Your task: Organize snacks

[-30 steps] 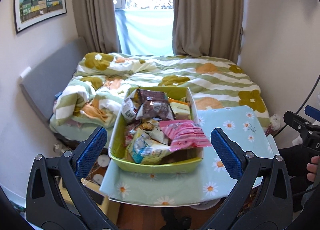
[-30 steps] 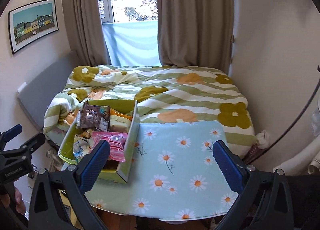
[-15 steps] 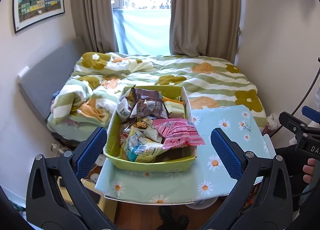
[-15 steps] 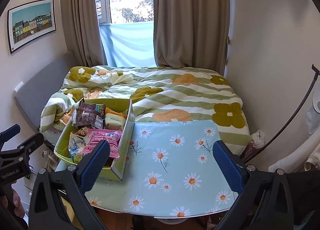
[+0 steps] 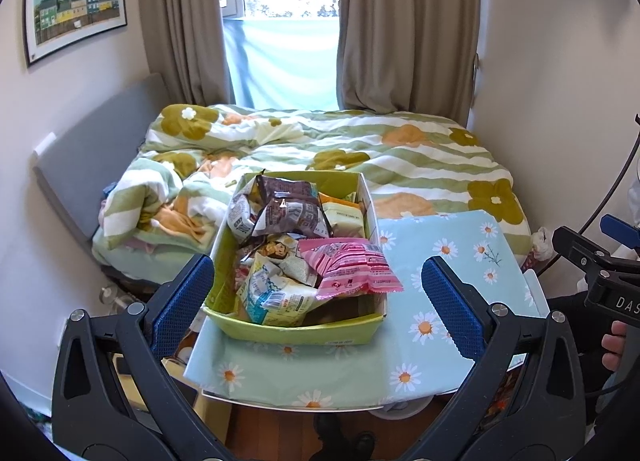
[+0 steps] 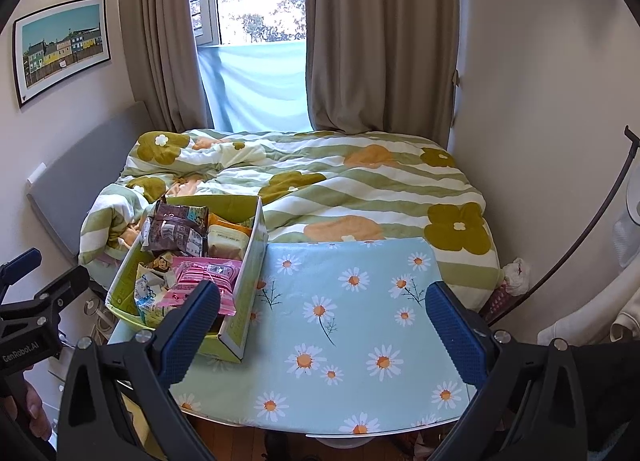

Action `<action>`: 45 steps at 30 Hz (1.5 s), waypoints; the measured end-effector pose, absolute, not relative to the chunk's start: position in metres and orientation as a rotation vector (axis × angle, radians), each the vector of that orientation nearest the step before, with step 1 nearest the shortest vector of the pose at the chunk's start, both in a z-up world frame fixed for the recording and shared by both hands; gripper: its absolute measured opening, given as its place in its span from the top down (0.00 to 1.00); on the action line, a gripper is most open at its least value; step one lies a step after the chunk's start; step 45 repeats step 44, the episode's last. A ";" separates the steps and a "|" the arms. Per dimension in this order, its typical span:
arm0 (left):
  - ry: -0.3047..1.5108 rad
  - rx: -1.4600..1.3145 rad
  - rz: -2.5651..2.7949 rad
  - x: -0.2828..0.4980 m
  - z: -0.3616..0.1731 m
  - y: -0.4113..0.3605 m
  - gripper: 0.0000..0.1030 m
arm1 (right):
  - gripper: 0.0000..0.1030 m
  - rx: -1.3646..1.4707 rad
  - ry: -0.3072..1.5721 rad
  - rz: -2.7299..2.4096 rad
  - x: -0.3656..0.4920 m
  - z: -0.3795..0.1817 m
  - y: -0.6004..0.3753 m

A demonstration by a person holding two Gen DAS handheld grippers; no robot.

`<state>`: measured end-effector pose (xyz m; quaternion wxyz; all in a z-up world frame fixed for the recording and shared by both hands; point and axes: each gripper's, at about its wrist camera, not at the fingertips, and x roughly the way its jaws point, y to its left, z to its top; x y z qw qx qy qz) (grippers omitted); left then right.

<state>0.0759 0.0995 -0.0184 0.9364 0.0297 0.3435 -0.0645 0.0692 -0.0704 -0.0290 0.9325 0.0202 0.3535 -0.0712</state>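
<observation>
Both my grippers hang short of the table, left gripper (image 5: 318, 289) and right gripper (image 6: 322, 317) alike with jaws spread wide and empty. The snack packets sit heaped in the yellow-green box (image 5: 296, 331) at the left end of the daisy tablecloth (image 6: 360, 301), pink packet (image 5: 350, 267) on top. Whether they're sorted already or waiting, I can't judge. Any pick should take the top packet by its crimped edge.

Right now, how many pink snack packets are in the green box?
1 that shows: the pink packet lies on top of the pile at the near right of the green box. More may be hidden beneath.
</observation>
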 end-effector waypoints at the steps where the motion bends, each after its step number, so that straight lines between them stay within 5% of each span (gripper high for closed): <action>1: 0.703 0.062 -0.132 0.076 -0.018 0.100 0.00 | 0.01 0.040 0.723 -0.145 0.069 -0.029 -0.071; 45: 0.665 0.048 -0.109 0.063 -0.019 0.090 0.00 | 0.01 0.041 0.713 -0.164 0.063 -0.032 -0.071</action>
